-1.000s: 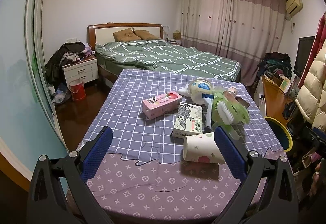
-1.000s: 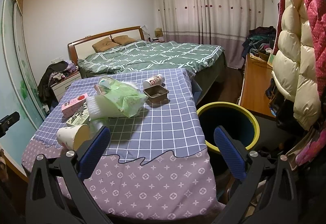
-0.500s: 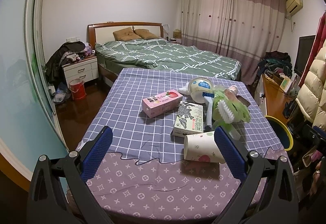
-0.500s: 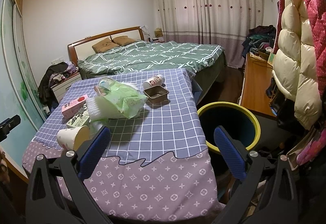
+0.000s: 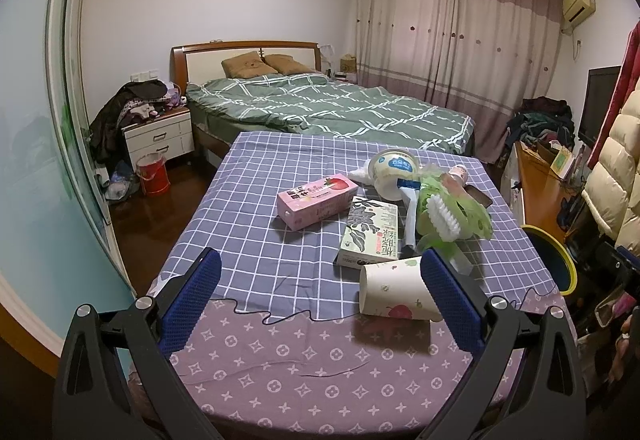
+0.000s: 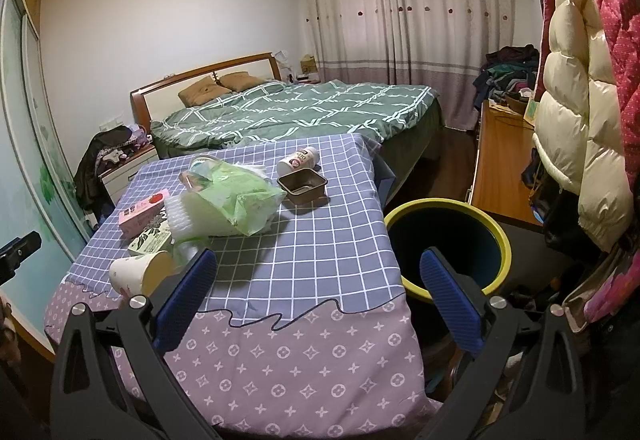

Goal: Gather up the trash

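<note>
Your left hand-held gripper (image 5: 320,288) is wide apart and holds nothing. It hangs over the near edge of the desk (image 5: 248,207), which has a purple checked cloth on it. A paper cup (image 5: 394,294) lies on its side at about 2 o'clock from the middle of that gripper, just beside the blue pad of the right finger (image 5: 448,300). You cannot tell if they touch.

Past the cup, at 12 o'clock, a green and white carton (image 5: 370,234) lies flat. A pink carton (image 5: 316,195) lies at 11 o'clock, close to it. A white tub (image 5: 394,169) sits at the far side. A white brush (image 5: 442,220) rests on a green plastic bag (image 5: 468,207) at 1 o'clock.

Your right hand-held gripper (image 6: 318,282) is also wide apart and holds nothing. It hangs over the near right corner of the desk. The trash bin (image 6: 492,228), dark with a yellow rim, stands on the floor at 1 o'clock, just beside the desk. In this view the green bag sits at 11 o'clock. A small brown tray (image 6: 302,183) and a little bottle (image 6: 298,159) on its side lie at 12 o'clock, close together. The paper cup is at 9 o'clock, by the left finger (image 6: 186,298).

A bed (image 6: 296,111) with a green cover is behind the desk.
</note>
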